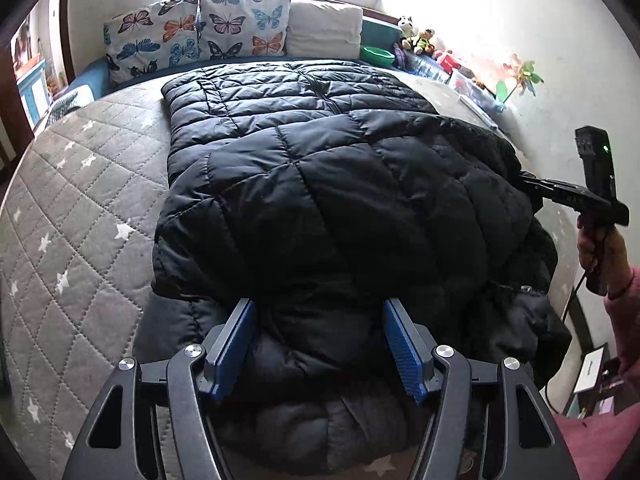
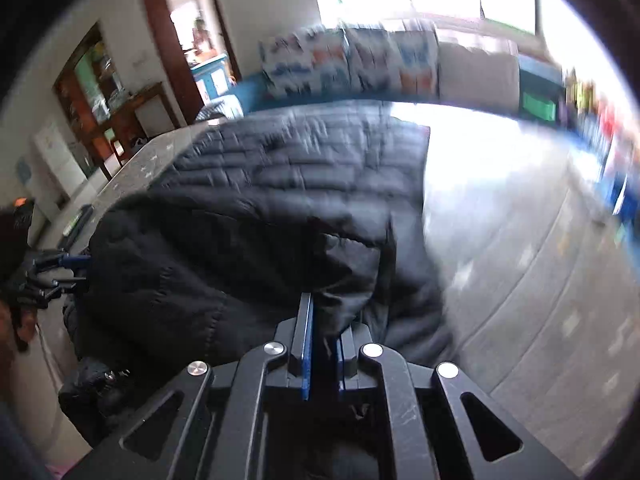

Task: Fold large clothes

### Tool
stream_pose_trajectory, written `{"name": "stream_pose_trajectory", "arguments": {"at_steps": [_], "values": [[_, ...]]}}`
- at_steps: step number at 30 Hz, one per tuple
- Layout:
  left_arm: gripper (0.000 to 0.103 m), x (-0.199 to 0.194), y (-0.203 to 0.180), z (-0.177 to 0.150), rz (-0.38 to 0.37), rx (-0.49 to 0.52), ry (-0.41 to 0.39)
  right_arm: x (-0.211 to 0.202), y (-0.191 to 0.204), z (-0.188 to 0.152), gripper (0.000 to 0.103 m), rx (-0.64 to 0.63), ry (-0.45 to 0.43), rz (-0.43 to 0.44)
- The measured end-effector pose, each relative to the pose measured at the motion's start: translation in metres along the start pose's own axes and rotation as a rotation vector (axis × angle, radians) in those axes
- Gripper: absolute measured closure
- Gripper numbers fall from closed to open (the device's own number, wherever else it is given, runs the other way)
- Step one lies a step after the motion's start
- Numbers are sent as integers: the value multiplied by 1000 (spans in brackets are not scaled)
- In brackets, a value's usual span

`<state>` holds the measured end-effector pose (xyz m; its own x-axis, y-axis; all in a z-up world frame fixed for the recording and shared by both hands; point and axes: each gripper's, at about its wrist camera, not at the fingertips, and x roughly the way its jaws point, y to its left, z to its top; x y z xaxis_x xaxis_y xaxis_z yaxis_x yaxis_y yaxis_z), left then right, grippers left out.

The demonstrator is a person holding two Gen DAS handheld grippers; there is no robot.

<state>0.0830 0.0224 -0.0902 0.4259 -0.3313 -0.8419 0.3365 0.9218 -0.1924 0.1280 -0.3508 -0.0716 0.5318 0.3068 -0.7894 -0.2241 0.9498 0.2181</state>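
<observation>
A large black quilted puffer coat (image 1: 320, 184) lies spread on the bed, its near part bunched up. My left gripper (image 1: 318, 312) is open, its blue pads on either side of the coat's near bulge, nothing clamped. My right gripper (image 2: 325, 320) is shut on a fold of the coat's (image 2: 248, 216) right edge; it also shows in the left wrist view (image 1: 528, 182) at the coat's right side. The right wrist view is motion-blurred. The left gripper (image 2: 78, 268) shows at the far left there.
The bed has a grey quilted cover with white stars (image 1: 80, 184). Butterfly pillows (image 1: 196, 28) and a white pillow (image 1: 324, 28) stand at the head. Toys and boxes (image 1: 432, 48) line the right wall. A doorway and cabinet (image 2: 120, 92) are to the left.
</observation>
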Motion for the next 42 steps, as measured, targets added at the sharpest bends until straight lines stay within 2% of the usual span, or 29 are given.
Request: {"name": "stream_pose_trajectory", "arguments": {"at_steps": [3, 6, 9, 12, 16, 20, 25, 29, 34, 39, 42], "values": [[35, -8, -4, 7, -7, 13, 1, -14, -4, 3, 88, 38, -4, 22], [35, -35, -6, 21, -24, 17, -43, -39, 1, 11, 81, 12, -37, -6], [33, -56, -8, 38, -14, 33, -95, -64, 10, 23, 80, -20, -86, -42], [33, -62, -11, 61, -9, 37, -125, -73, 24, 37, 78, -47, -133, -21], [33, -44, -12, 96, 5, 29, -128, -57, 51, 58, 75, -115, -151, 13], [33, -15, -6, 110, 19, 13, -116, -22, 63, 65, 75, -131, -104, 40], [33, 26, 6, 105, -22, -38, -59, 16, 55, 59, 75, -113, -29, 23], [33, 41, 4, 93, -15, -20, -61, 35, 42, 46, 75, -96, 24, 34], [33, 51, 2, 78, -14, -15, -59, 49, 36, 29, 78, -153, 27, 18], [33, 48, -7, 63, 15, 21, -60, 21, 40, 26, 75, -118, 0, 11], [32, 46, -12, 56, 27, 49, -67, 2, 48, 19, 75, -169, -30, -27]]}}
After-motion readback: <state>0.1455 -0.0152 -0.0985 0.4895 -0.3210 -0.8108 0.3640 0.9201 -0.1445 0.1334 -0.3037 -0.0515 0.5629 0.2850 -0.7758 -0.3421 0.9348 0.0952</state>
